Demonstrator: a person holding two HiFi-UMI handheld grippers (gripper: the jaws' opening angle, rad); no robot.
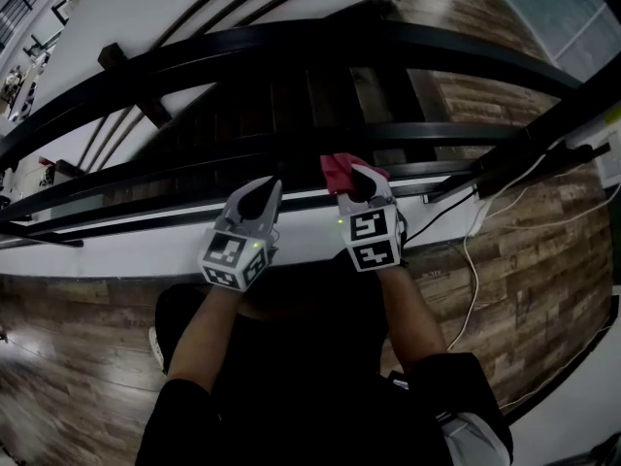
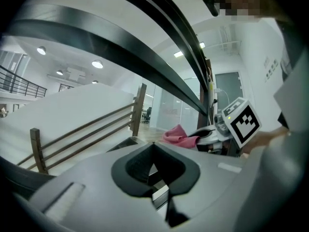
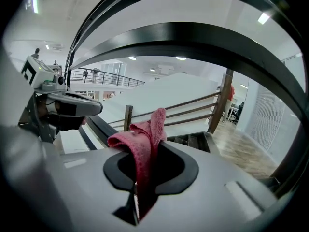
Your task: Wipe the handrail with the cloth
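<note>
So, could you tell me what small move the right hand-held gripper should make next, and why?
Probably lift the right hand-held gripper so the cloth meets the handrail. The red cloth is clamped in its jaws with a fold sticking out ahead, but the dark handrail arcs above it with open air between, so no wiping contact shows.

The lower end of the cloth [image 3: 145, 134] is hidden between the jaws of the right gripper [image 3: 153, 151]. The handrail [image 1: 291, 39] runs off the head view's side edges.
</note>
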